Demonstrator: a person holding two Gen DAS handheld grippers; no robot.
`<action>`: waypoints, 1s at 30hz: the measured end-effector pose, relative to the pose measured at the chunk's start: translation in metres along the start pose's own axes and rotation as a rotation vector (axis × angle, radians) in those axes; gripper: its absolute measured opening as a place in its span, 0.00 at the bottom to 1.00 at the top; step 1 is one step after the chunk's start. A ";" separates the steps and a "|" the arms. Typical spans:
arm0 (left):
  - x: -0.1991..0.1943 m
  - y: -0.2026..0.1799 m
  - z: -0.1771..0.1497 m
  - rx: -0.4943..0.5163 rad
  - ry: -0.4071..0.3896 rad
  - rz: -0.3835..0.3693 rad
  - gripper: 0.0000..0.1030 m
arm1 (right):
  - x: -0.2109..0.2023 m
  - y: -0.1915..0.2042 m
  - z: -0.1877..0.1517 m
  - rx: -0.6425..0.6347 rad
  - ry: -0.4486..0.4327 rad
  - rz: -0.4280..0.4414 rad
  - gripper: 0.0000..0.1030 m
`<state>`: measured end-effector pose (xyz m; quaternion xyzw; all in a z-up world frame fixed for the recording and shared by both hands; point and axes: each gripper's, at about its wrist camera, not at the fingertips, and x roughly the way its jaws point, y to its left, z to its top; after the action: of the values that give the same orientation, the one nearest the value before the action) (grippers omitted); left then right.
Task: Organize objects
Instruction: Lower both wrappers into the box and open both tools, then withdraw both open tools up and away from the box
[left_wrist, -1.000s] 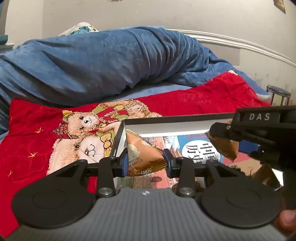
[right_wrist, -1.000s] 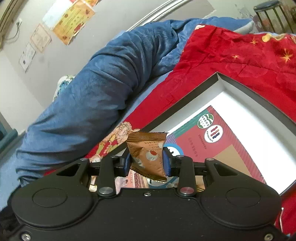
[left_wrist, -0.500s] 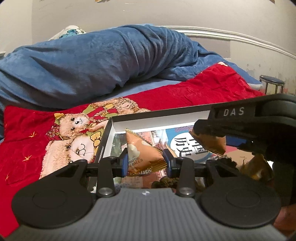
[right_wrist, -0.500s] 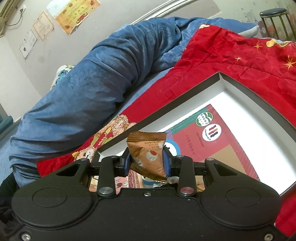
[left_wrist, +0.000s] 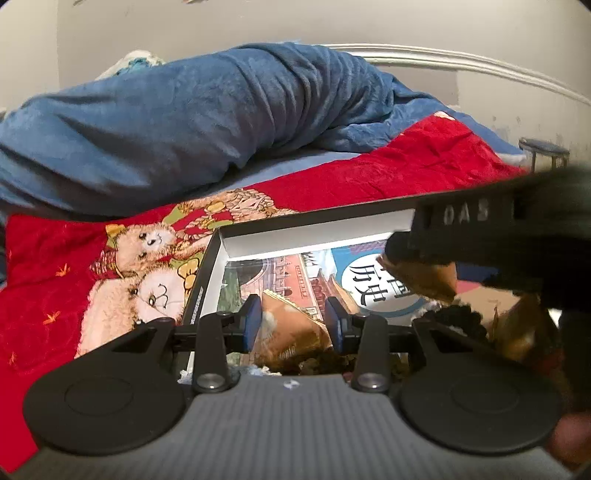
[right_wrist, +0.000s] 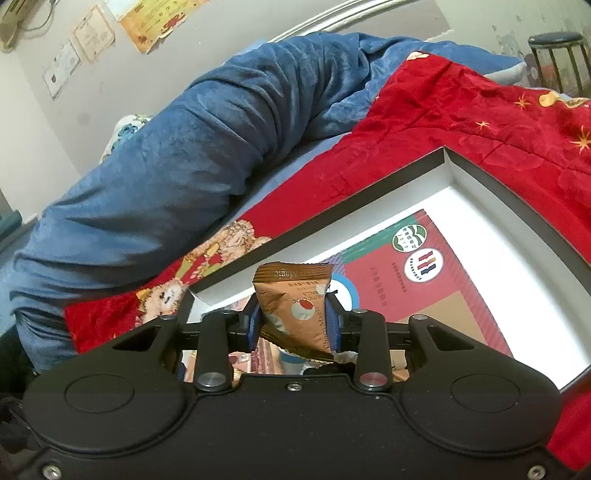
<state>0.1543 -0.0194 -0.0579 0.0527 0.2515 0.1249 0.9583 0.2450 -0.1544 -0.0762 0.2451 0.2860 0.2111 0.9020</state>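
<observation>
Left gripper (left_wrist: 293, 325) clamped on a brown snack pack (left_wrist: 291, 328), held low over the box (left_wrist: 314, 234) on the red blanket (left_wrist: 388, 177). Right gripper (right_wrist: 295, 321) clamped on a second pack (right_wrist: 295, 302), upright above the same box. Packs likely light, crinkly, slick foil; contents crushable. Best gripped across the flat body or sealed edge, gently.

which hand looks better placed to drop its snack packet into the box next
Probably the right. Its tongs hold a snack packet over bare box floor; the left tongs grip their packet low above a clutter of packets.
</observation>
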 end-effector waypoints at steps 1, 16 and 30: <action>-0.001 -0.003 -0.001 0.016 -0.007 0.004 0.44 | 0.000 -0.001 0.000 0.009 0.000 0.007 0.33; -0.017 -0.018 -0.007 0.186 -0.116 0.144 0.72 | -0.014 0.003 0.003 0.033 -0.007 0.108 0.51; -0.110 -0.009 -0.011 0.223 -0.247 0.096 0.81 | -0.134 0.022 0.003 -0.075 -0.145 0.148 0.88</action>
<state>0.0584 -0.0565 -0.0170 0.1854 0.1414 0.1344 0.9631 0.1416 -0.2080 -0.0068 0.2463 0.1931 0.2692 0.9108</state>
